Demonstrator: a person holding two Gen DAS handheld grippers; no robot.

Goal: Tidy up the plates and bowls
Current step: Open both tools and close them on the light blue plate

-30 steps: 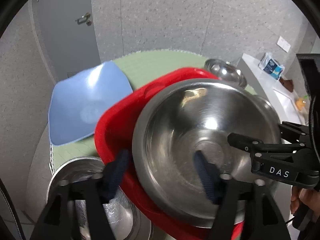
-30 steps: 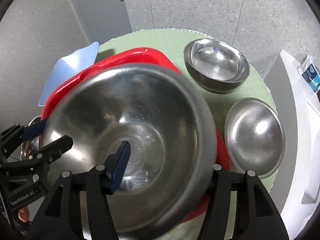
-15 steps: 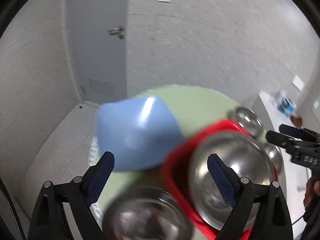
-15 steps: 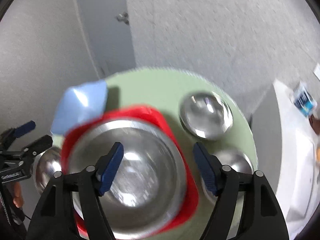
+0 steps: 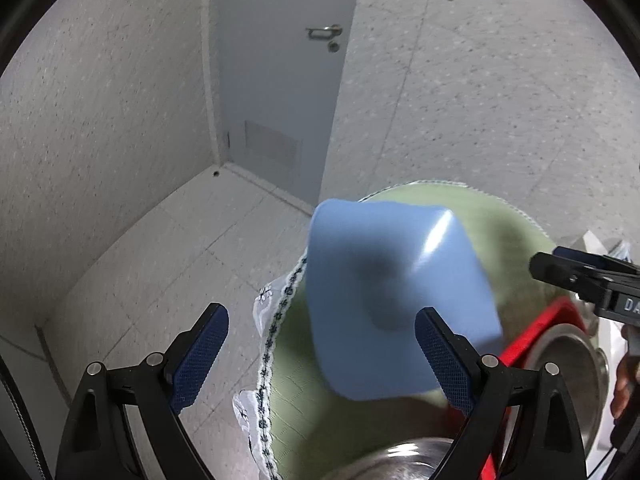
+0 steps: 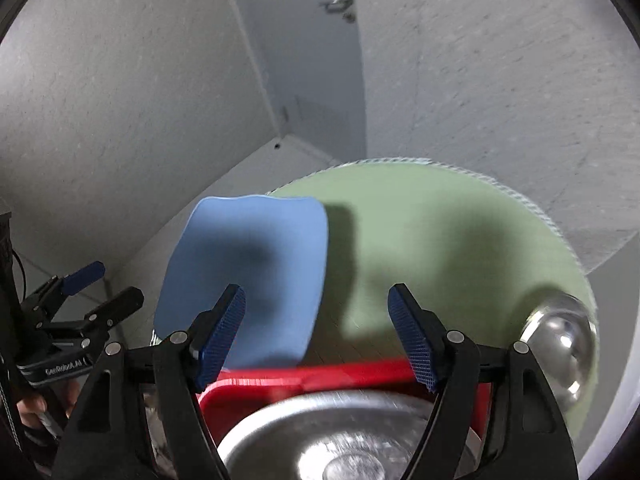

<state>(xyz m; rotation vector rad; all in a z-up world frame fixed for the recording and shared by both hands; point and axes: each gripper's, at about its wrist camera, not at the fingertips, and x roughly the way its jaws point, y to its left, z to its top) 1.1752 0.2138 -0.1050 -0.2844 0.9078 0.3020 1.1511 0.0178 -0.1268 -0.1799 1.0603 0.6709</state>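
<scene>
Both tongs, left (image 5: 320, 356) and right (image 6: 316, 334), hang spread and empty; blue plate (image 5: 396, 304) seems next, needing an edge pinch.

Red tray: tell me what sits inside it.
A large steel bowl sits inside the red tray. The tray floor beneath is covered.

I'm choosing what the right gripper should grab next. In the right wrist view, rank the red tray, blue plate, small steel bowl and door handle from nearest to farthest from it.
1. Red tray: directly below the right gripper, between its fingers.
2. Blue plate: just ahead, on the left.
3. Small steel bowl: off to the right, at the table's edge.
4. Door handle: far behind, on the door.
</scene>
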